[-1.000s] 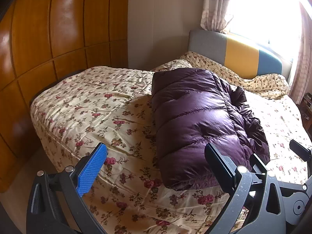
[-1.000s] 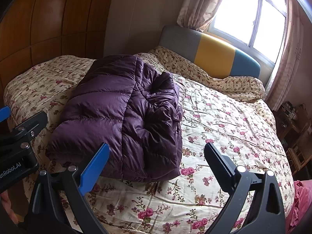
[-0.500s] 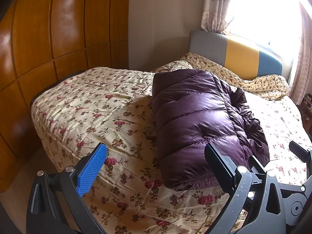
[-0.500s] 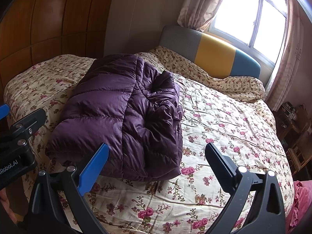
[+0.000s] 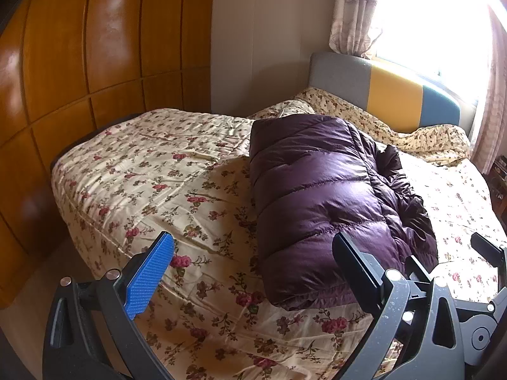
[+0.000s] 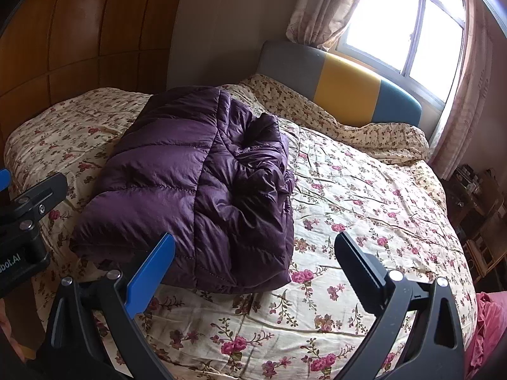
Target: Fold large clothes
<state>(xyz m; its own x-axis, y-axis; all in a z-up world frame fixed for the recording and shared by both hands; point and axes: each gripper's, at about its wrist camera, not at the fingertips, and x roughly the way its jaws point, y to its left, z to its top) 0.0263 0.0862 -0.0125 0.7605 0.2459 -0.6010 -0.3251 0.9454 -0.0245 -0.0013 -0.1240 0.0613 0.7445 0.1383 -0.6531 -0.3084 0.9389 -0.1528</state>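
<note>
A purple quilted down jacket (image 5: pixel 320 196) (image 6: pixel 196 183) lies folded into a thick bundle on the floral bedspread (image 5: pixel 164 183) (image 6: pixel 364 196). Its crumpled hood or sleeve part bunches along its right side. My left gripper (image 5: pixel 253 266) is open above the near edge of the bed, just short of the jacket's near end, holding nothing. My right gripper (image 6: pixel 253 259) is also open and empty, hovering over the jacket's near right corner. Each gripper shows at the edge of the other's view.
The bed has a grey, yellow and blue headboard (image 6: pixel 342 85) under a bright window (image 6: pixel 412 28) with curtains. A wooden panelled wardrobe (image 5: pixel 79 63) lines the left side. Wooden furniture (image 6: pixel 475 221) stands at the right, and pink cloth (image 6: pixel 488 326) at the lower right.
Both views have shifted only slightly, drawing a little back from the bed. The jacket lies as before and both grippers stay open.
</note>
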